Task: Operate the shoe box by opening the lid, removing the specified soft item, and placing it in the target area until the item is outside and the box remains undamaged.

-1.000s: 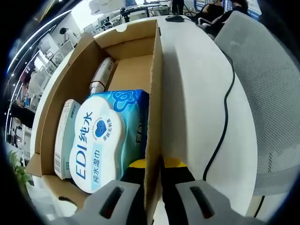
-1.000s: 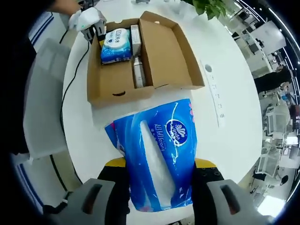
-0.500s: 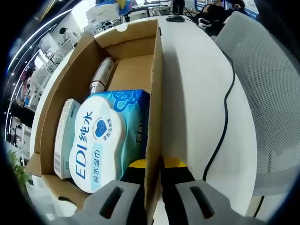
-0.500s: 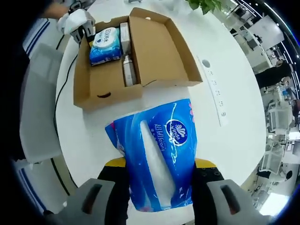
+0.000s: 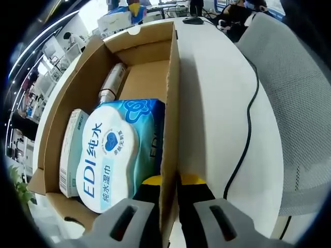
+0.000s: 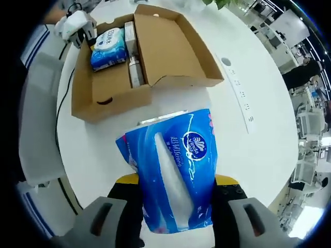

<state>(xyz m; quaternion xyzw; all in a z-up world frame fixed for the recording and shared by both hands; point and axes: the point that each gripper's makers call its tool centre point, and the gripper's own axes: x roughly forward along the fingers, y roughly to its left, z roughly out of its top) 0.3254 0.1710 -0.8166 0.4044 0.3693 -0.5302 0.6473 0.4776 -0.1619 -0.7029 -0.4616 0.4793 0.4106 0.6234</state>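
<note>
Gripping box wall [image 5: 169,129], left tongs [image 5: 166,182]; right tongs [image 6: 176,181] clamp one tissue pack [image 6: 173,170].

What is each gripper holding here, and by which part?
The right gripper clamps the blue tissue pack near its lower end. The left gripper pinches the shoe box side wall at its near corner.

The left gripper view sits right at the box [image 5: 103,77] wall, looking along it toward 12 o'clock, with the wipes [image 5: 111,155] close at 9 o'clock. The right gripper view looks down on the table [image 6: 248,150] from well above, past a tissue pack [image 6: 173,165], with the box far off at 11 o'clock. Both views share the box, wipes and table.
</note>
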